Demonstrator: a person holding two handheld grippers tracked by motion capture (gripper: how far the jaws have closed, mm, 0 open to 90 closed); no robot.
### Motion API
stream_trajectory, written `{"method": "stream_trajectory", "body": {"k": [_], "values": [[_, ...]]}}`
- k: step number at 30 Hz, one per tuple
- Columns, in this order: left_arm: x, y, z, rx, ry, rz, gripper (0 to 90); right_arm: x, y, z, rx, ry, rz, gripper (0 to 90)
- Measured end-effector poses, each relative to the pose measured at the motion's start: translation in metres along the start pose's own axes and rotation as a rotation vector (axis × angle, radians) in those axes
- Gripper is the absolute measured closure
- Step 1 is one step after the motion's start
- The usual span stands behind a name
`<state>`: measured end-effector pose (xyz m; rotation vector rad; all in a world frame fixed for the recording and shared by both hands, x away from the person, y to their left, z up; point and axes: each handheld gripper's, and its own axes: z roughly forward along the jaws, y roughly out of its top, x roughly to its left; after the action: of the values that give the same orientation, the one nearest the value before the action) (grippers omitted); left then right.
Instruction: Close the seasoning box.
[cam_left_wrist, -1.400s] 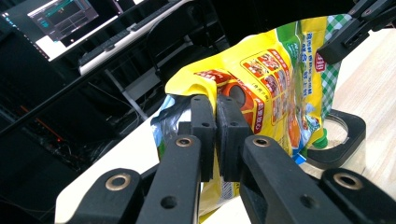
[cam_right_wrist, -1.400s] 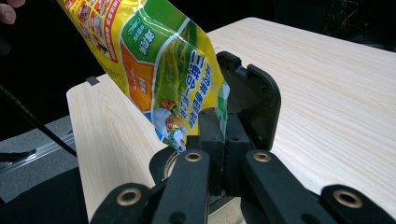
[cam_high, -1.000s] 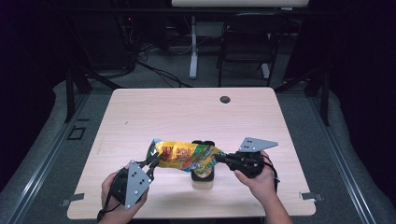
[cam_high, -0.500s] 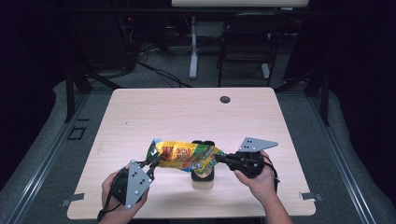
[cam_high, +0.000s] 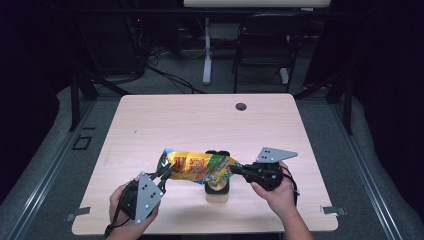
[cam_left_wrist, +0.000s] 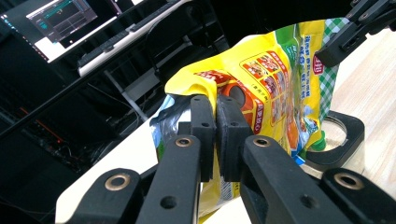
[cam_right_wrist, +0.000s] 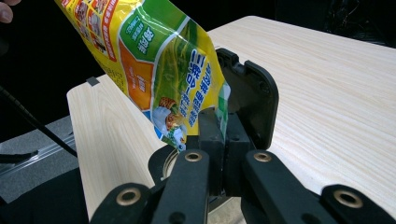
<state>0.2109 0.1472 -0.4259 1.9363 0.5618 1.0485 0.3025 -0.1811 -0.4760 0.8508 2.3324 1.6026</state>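
Observation:
A yellow and green snack bag (cam_high: 195, 167) hangs stretched between my two grippers, just above the table. My left gripper (cam_high: 166, 173) is shut on the bag's left end; in the left gripper view its jaws (cam_left_wrist: 215, 105) pinch the crinkled edge of the bag (cam_left_wrist: 271, 79). My right gripper (cam_high: 233, 168) is shut on the bag's right end, and the right gripper view shows the jaws (cam_right_wrist: 223, 127) clamped on the green corner of the bag (cam_right_wrist: 154, 60). Under the bag stands a black-rimmed container (cam_high: 218, 189), also in the gripper views (cam_left_wrist: 343, 137) (cam_right_wrist: 254, 93), with its black lid raised.
The pale wooden table (cam_high: 200, 125) has a round cable hole (cam_high: 241, 106) near its far edge. A chair (cam_high: 262, 45) and cables stand on the floor beyond it. A lit monitor (cam_left_wrist: 63, 18) sits on a desk off to the side.

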Motion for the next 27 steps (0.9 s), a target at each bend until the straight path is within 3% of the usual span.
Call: {"method": "stream_trajectory", "body": {"k": [27], "values": [[0.0003, 0.0012, 0.0001, -0.002, 0.001, 0.001, 87.1, 0.0004, 0.0006, -0.0007, 0.003, 0.000, 0.001, 89.6]]}}
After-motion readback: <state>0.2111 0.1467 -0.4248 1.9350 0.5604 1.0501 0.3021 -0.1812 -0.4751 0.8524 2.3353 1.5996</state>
